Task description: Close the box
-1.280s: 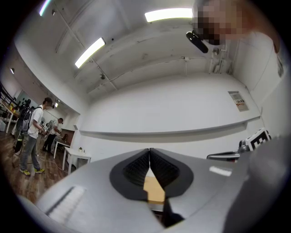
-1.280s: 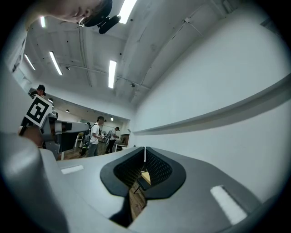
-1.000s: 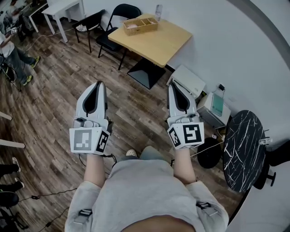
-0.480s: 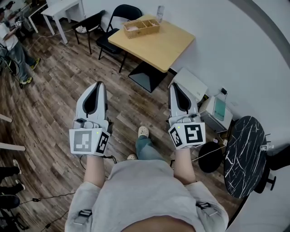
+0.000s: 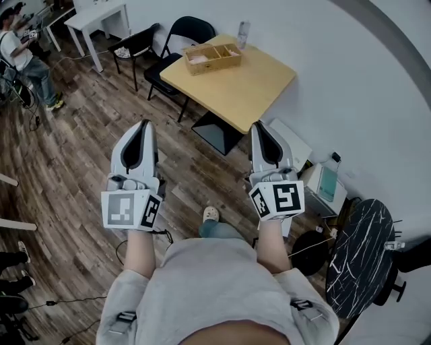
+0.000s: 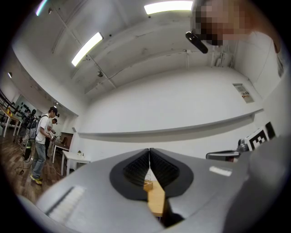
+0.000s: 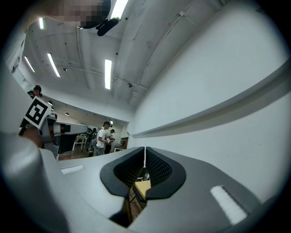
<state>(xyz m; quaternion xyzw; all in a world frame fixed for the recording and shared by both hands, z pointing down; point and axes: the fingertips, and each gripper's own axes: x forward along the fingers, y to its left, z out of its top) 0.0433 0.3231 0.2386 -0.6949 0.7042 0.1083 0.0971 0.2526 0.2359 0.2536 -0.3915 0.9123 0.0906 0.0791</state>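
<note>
An open wooden box [image 5: 213, 57] with compartments stands at the far end of a light wooden table [image 5: 252, 91], well ahead of both grippers. The left gripper [image 5: 143, 128] and the right gripper [image 5: 259, 127] are held side by side above the wooden floor, both shut and holding nothing. In the left gripper view the left gripper [image 6: 149, 150] has its jaws closed, and the box [image 6: 148, 185] and table show small below the tips. The right gripper [image 7: 145, 149] is likewise closed, with a corner of the table [image 7: 142, 186] below it.
Two black chairs [image 5: 185, 27] stand left of the table, a bottle [image 5: 243, 32] at its far edge. White appliances [image 5: 296, 141] sit on the floor by the wall, a round black marble table [image 5: 357, 256] at the right. People [image 5: 30, 57] stand far left near a white table [image 5: 101, 13].
The wooden table and box have drawn nearer in the head view as the person steps forward. Both grippers keep their pose and stay shut.
</note>
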